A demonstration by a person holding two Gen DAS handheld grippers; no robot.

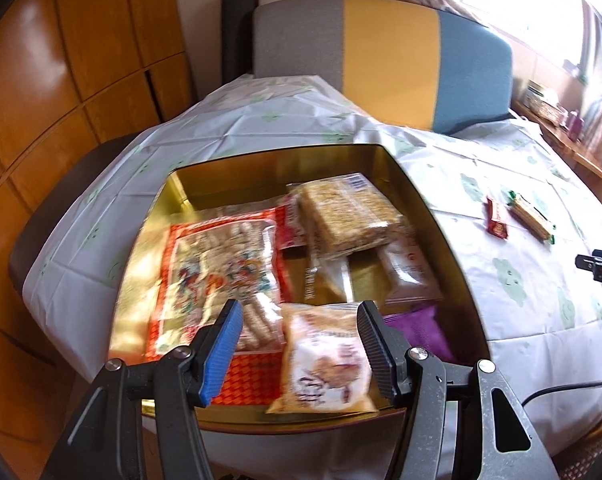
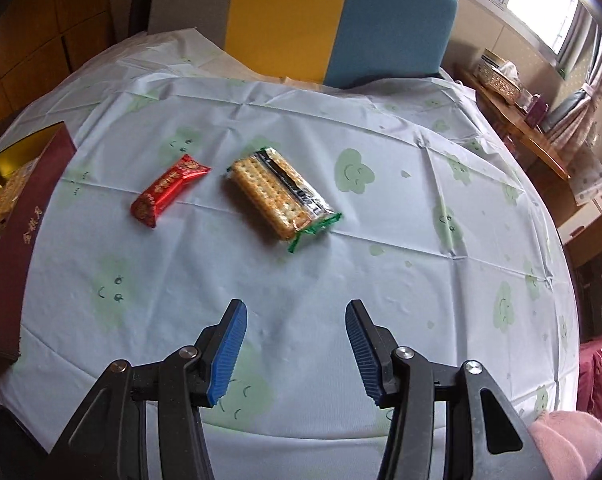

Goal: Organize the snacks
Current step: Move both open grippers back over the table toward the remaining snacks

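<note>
Glossy gold metal tin [image 1: 433, 200]; creased, probably plastic tablecloth [image 2: 261, 280]; shiny foil wrapper [image 2: 169, 190].

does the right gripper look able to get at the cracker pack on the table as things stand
Probably yes. The right gripper has its fingers apart with nothing between them, and only bare tablecloth lies between it and the cracker pack. The red snack sits apart to one side, out of the way.

box side [image 2: 19, 236]: gold characters, perhaps Chinese, too small to read | snack wrappers: print blurred, unreadable
</note>
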